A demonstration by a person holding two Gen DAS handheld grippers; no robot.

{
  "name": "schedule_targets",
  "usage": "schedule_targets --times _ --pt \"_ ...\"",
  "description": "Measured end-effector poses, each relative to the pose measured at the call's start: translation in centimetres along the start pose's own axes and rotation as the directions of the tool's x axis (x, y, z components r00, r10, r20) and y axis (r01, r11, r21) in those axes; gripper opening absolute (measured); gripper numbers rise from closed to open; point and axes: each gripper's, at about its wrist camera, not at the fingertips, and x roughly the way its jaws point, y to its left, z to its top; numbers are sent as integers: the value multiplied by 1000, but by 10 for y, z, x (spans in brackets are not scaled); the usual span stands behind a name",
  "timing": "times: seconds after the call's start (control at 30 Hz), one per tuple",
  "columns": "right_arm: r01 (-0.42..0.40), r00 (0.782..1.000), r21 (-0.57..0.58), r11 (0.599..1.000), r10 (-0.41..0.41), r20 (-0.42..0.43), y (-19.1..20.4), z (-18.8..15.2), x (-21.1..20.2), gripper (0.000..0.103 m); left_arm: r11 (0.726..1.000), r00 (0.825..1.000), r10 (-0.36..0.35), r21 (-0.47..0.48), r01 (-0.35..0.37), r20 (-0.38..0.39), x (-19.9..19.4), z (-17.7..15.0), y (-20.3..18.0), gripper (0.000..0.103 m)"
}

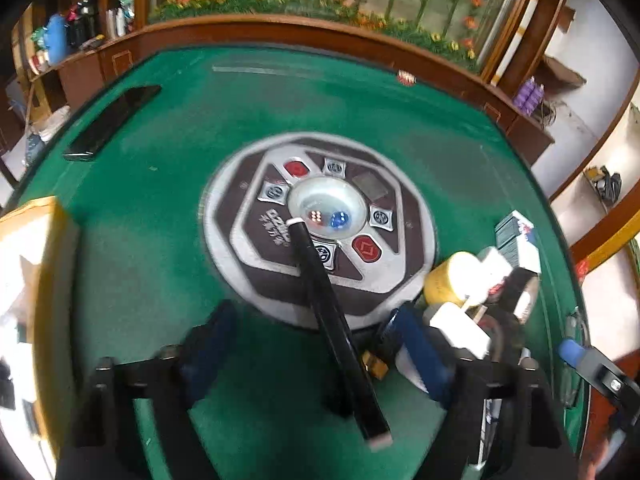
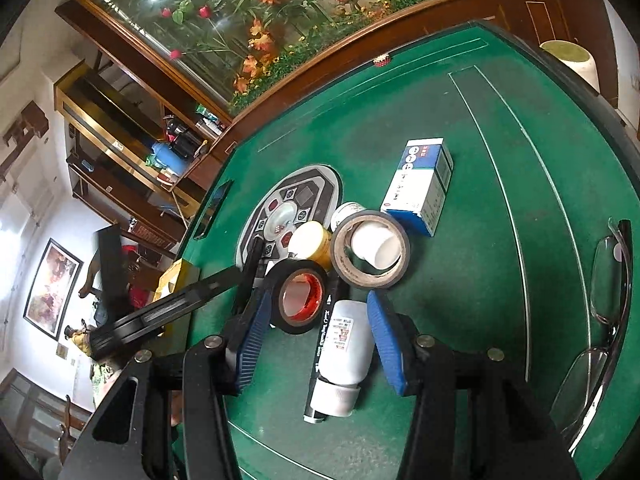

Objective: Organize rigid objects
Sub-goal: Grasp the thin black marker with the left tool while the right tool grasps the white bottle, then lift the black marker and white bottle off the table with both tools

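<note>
On the green felt table, a long black stick [image 1: 340,332] lies between the wide-open fingers of my left gripper [image 1: 316,360], touching neither. It reaches onto the round dice console [image 1: 320,228]. My right gripper [image 2: 316,332] is open around a white bottle [image 2: 344,344] lying on its side beside a black marker [image 2: 322,344]. Just ahead lie a black tape roll with a red core [image 2: 300,300], a grey tape roll [image 2: 370,250] ringing a white cup, a yellow jar [image 2: 312,244] and a blue-white box [image 2: 420,186].
A yellow-edged box [image 1: 36,300] stands at the left of the left wrist view, and a black phone [image 1: 112,120] lies at far left. Eyeglasses [image 2: 600,320] lie near the table's right edge. A wooden cabinet with fake flowers [image 2: 280,40] borders the far side.
</note>
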Motion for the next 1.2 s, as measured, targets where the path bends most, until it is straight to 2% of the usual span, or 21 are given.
schedule_targets --times 0.03,0.07,0.13,0.23,0.33,0.4,0.53,0.67,0.8,0.93,1.0,1.07,1.1,1.2 --pt "1 1000 -2 1000 -1 1 0 0 -1 50 1000 1000 9 -7 -9 -22 7 0 2 41" --pt "2 1000 -3 1000 -2 2 1 -1 -1 50 1000 1000 11 -7 -11 -15 9 -2 4 39" --pt "13 1000 -4 1000 -13 -5 0 -1 0 50 999 999 34 18 -34 -7 7 -7 4 24" --pt "77 997 -8 997 -77 -11 -1 -2 5 50 999 1000 23 32 -22 -3 -3 -21 10 18" --pt "109 993 -19 994 -110 -51 -1 -5 14 48 998 1000 25 52 -25 9 -19 -43 17 17" --pt "116 989 -32 993 -119 -83 1 -8 20 39 998 999 22 59 -24 22 -28 -59 22 17" --pt "168 975 -91 982 -179 -131 9 -17 37 37 998 999 2 59 -5 45 -36 -75 26 17" --pt "194 969 -139 971 -212 -126 14 -23 43 35 999 999 -15 41 13 52 -32 -69 27 17" --pt "287 951 -193 938 -303 -58 18 -24 40 34 999 999 -6 42 4 46 -25 -59 26 19" --pt "301 948 -195 933 -316 -48 16 -21 40 34 996 998 45 80 -49 49 -11 -39 17 31" --pt "300 948 -197 934 -314 -48 16 -20 40 34 987 992 96 120 -105 80 -3 -33 12 31" --pt "297 949 -194 935 -311 -48 15 -21 38 34 984 989 108 130 -121 102 -3 -34 10 26" --pt "295 950 -193 936 -309 -49 14 -21 38 34 985 989 104 130 -117 103 -4 -34 11 15" --pt "292 952 -186 938 -304 -41 14 -21 35 34 992 993 71 96 -81 98 -12 -43 17 14"
